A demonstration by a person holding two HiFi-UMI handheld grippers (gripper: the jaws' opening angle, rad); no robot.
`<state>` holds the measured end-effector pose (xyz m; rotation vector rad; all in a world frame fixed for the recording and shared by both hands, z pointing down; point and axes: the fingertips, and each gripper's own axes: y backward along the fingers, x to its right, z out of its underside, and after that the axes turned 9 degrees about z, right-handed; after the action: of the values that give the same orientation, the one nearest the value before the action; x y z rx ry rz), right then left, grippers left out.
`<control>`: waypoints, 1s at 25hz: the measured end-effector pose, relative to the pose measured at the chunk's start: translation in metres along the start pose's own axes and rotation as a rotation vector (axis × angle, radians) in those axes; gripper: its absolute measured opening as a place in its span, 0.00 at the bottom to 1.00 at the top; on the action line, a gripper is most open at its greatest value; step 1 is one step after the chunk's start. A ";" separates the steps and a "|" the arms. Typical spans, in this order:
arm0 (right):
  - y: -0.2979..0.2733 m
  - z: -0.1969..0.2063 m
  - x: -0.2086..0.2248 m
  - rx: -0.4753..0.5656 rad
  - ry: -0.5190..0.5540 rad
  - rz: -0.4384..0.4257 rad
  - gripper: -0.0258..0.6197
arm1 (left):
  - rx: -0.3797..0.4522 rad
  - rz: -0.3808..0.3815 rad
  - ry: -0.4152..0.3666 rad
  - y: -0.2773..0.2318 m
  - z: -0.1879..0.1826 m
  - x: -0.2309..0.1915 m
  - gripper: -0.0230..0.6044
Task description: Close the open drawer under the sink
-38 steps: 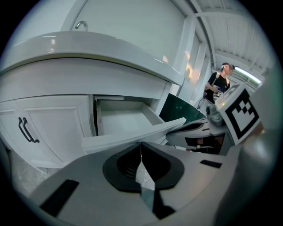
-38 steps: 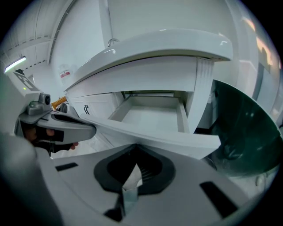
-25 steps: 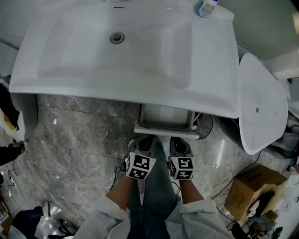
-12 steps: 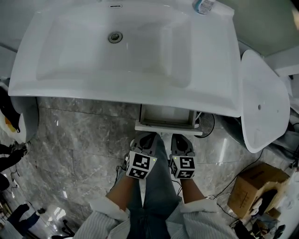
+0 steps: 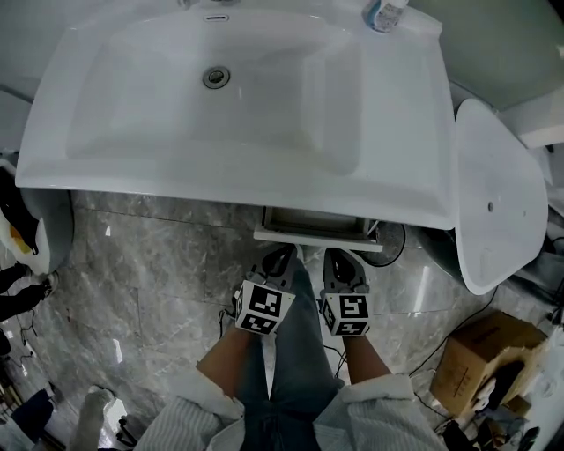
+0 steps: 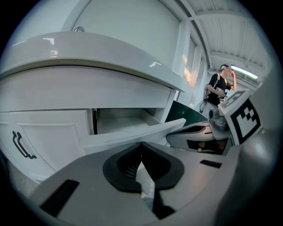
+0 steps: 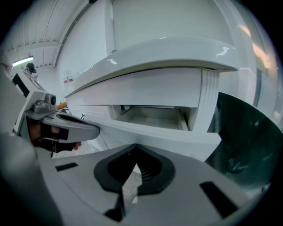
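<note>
Sink (image 5: 238, 181): a broad, glossy white slab with rounded corners, a shallow rectangular basin and a round metal drain (image 5: 216, 77). It overhangs the cabinet below.

Floor (image 5: 150, 264): polished grey marble-pattern tiles.

White oval piece (image 5: 493, 194): smooth, with one small hole, leaning just right of the sink. A brown cardboard box (image 5: 476, 352) sits beyond it on the floor.

Drawer (image 5: 317, 235): under the sink's front edge, right of centre, part-way out. Only a narrow strip of its pale, empty interior shows past the rim. It is a plain box with a flat matt white front panel. In the left gripper view the cabinet door beside it carries a curved black handle (image 6: 22, 145).

Left gripper (image 5: 280, 257): grey shell with a marker cube behind. It points at the left part of the drawer front. Its fingers (image 6: 122, 166) are dark ribbed pads clenched tip to tip with nothing between.

Right gripper (image 5: 340, 257): same build, aimed at the right part of the drawer front. Its fingers (image 7: 153, 172) are also clenched and empty.

Both sets of tips sit just short of or against the panel, which fills the space right above them in each gripper view. Contact cannot be told.

Small clear bottle (image 5: 385, 13) with a blue label stands on the sink's far right corner.
</note>
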<state>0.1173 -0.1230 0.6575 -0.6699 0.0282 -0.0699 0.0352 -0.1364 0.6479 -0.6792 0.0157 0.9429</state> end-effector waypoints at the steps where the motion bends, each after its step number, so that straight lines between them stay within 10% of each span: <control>1: -0.001 0.000 0.000 0.000 0.004 0.000 0.06 | 0.002 0.000 -0.008 -0.001 0.000 0.000 0.06; 25: -0.042 -0.040 0.017 0.135 -0.031 0.034 0.06 | 0.074 0.009 -0.133 -0.031 -0.037 -0.032 0.06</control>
<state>0.1300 -0.1816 0.6526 -0.5352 0.0049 -0.0281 0.0490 -0.1929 0.6441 -0.5478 -0.0637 0.9894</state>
